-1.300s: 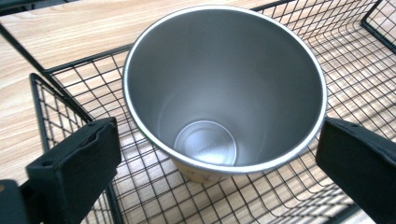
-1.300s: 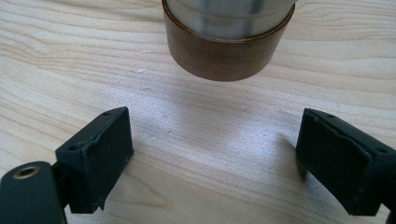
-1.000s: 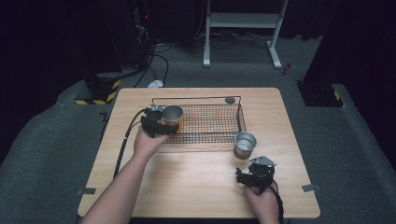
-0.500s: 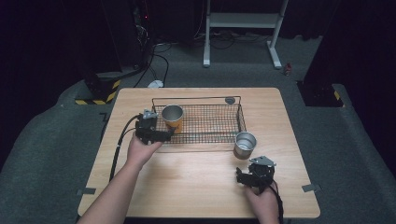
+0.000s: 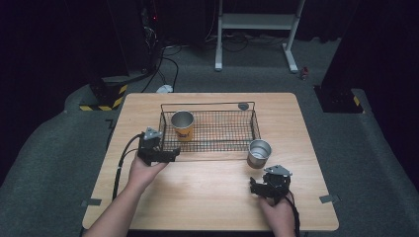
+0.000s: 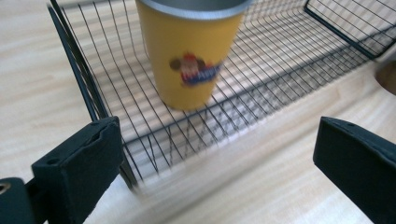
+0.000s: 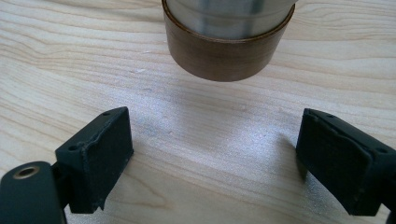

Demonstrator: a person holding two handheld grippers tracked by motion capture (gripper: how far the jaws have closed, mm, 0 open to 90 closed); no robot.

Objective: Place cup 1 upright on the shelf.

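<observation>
Wooden table [image 5: 207, 187]; left tool [image 5: 165, 154] gaping beside basket [image 5: 217, 146]; forearm angled inward

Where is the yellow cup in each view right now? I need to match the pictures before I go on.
High view: the yellow cup stands upright in the left end of the wire basket.
Left gripper view: top centre, the yellow cup inside the basket, beyond the open jaws.
Right gripper view: not in it; the steel cup stands there on the table.
Shared landmark: the basket's black wire grid.
</observation>
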